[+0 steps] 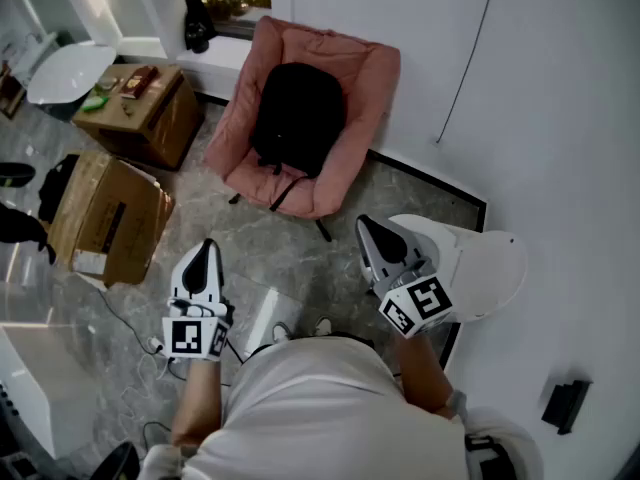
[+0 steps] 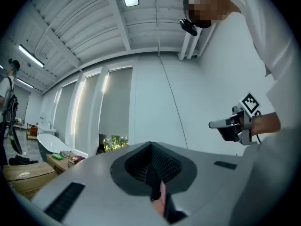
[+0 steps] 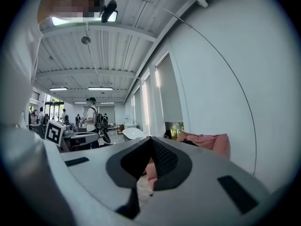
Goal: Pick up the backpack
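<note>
A black backpack (image 1: 298,118) lies upright against the back of a pink padded chair (image 1: 345,68) at the far side of the floor. Both grippers hang level in front of me, well short of the chair and touching nothing. My left gripper (image 1: 205,249) is shut and empty, its jaws meeting in a ridge in the left gripper view (image 2: 151,146). My right gripper (image 1: 367,225) also looks shut with nothing in it (image 3: 150,140). The chair's pink edge (image 3: 209,144) shows just past the right jaws.
A cardboard box (image 1: 105,218) and a wooden side table (image 1: 145,108) stand left of the chair. A white rounded object (image 1: 485,263) sits by the wall at my right. Cables (image 1: 130,320) trail on the floor. A person (image 3: 91,117) stands far off.
</note>
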